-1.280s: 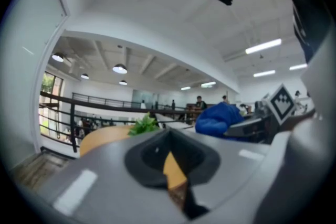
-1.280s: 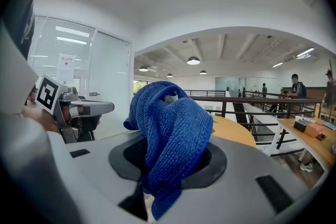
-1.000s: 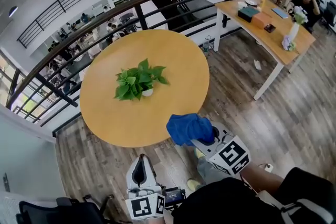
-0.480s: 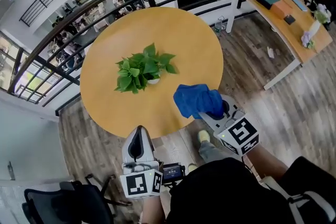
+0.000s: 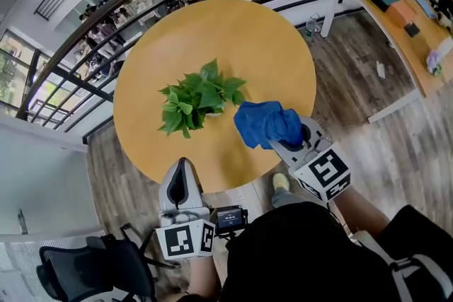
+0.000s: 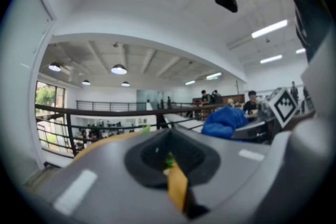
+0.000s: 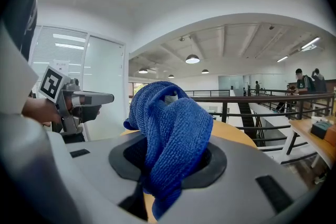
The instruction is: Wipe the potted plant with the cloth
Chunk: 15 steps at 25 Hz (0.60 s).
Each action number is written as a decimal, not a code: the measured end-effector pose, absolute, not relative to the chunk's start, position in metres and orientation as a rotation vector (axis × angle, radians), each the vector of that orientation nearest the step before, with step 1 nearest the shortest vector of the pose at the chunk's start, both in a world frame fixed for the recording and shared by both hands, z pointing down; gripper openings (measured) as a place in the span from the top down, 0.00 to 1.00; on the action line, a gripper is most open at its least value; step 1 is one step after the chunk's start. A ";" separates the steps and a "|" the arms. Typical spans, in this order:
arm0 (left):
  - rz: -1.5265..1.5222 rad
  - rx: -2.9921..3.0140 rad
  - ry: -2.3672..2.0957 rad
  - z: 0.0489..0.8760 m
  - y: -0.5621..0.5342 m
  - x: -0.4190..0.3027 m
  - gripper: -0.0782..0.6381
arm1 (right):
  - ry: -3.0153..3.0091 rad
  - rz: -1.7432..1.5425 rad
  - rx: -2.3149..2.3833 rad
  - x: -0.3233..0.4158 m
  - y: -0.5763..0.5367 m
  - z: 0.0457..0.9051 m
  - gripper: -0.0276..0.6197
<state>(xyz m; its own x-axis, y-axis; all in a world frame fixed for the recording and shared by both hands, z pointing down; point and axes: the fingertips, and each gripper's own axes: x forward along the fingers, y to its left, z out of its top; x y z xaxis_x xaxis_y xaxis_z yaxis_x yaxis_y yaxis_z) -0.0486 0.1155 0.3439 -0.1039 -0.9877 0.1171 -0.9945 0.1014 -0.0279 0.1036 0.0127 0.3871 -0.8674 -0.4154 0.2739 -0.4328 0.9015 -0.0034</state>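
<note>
Nearest the head camera, the grey left gripper (image 5: 182,170) with its square-marker cube hangs just off the near edge of the round, honey-coloured wooden table (image 5: 262,46). In the left gripper view its jaws (image 6: 170,162) are pressed together with nothing between them.

To its right, the grey right gripper (image 5: 289,140) reaches over the table's near rim. Its jaws pinch a bunched blue terry cloth (image 5: 265,124). In the right gripper view the cloth (image 7: 168,128) rises out of the jaw opening (image 7: 167,168) in a thick fold.

The cloth sits just beside the leafy green potted plant (image 5: 199,95), close to its right-hand leaves; contact cannot be made out. The plant stands upright near the middle of the table.

Beyond the table runs a dark curved metal railing (image 5: 141,18), and farther right stands a long light wooden desk (image 5: 396,35) with small items on it.
</note>
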 end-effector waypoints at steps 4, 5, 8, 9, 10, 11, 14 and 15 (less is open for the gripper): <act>0.158 2.037 -2.311 0.338 0.099 -0.049 0.89 | -2.817 0.091 0.606 0.100 -0.006 0.384 0.73; 0.159 2.032 -2.318 0.337 0.096 -0.049 0.89 | -2.822 0.089 0.597 0.099 -0.010 0.383 0.73; 0.160 2.017 -2.335 0.337 0.088 -0.049 0.89 | -2.831 0.085 0.575 0.096 -0.019 0.383 0.73; 0.162 2.015 -2.339 0.337 0.086 -0.049 0.89 | -2.832 0.087 0.570 0.095 -0.021 0.384 0.73; 0.163 2.014 -2.341 0.337 0.084 -0.050 0.89 | -2.831 0.089 0.566 0.094 -0.022 0.385 0.73; 0.164 2.013 -2.343 0.338 0.082 -0.050 0.89 | -2.830 0.091 0.563 0.094 -0.023 0.386 0.73; 0.164 2.016 -2.342 0.339 0.078 -0.053 0.89 | -2.826 0.095 0.562 0.091 -0.026 0.389 0.73; 0.163 2.018 -2.341 0.339 0.077 -0.055 0.89 | -2.825 0.094 0.565 0.090 -0.028 0.390 0.73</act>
<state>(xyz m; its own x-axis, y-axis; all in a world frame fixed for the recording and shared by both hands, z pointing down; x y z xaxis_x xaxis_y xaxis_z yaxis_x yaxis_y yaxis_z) -0.0553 0.0768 0.3393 -0.1493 -0.9834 0.1035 -0.9882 0.1448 -0.0495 0.0898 -0.0277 0.3899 -0.8911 -0.3691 0.2638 -0.3859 0.9225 -0.0127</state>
